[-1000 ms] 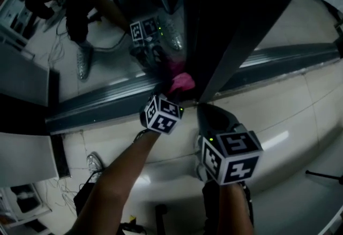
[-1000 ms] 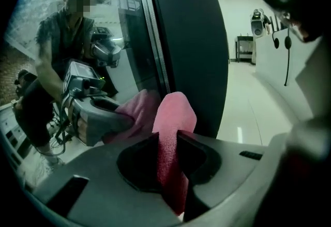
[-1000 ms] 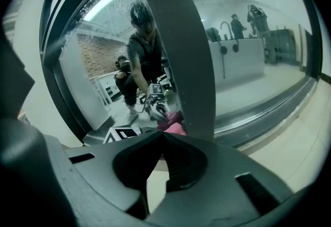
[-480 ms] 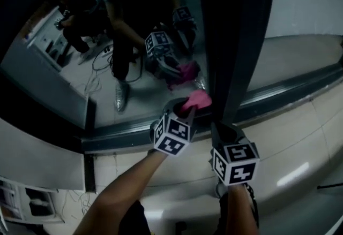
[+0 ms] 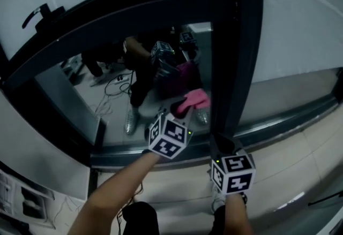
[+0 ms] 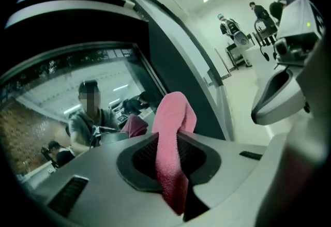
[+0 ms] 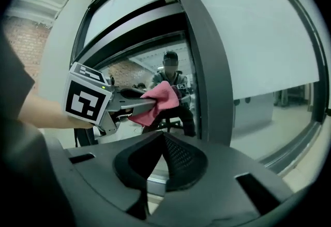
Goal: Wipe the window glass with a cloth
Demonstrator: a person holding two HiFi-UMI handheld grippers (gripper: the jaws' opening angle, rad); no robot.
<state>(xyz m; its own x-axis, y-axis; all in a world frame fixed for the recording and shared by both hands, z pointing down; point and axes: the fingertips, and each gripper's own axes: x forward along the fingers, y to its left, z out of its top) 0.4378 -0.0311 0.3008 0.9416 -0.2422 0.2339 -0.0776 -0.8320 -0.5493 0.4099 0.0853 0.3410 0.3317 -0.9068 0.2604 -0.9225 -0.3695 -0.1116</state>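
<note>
The left gripper has its jaws clamped on a pink cloth, held against the window glass just beside the dark frame post. The right gripper is lower, with its jaws together and nothing between them.

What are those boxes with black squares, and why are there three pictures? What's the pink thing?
A person holds two hand tools, each with a claw in front. The boxes with squares are part of those tools. One picture comes from a camera on the person's head; the other two from cameras riding on each tool. The left claw is shut on a pink cloth, held up by the window glass, which mirrors the person. The right claw is shut and empty, beside the dark window frame.
</note>
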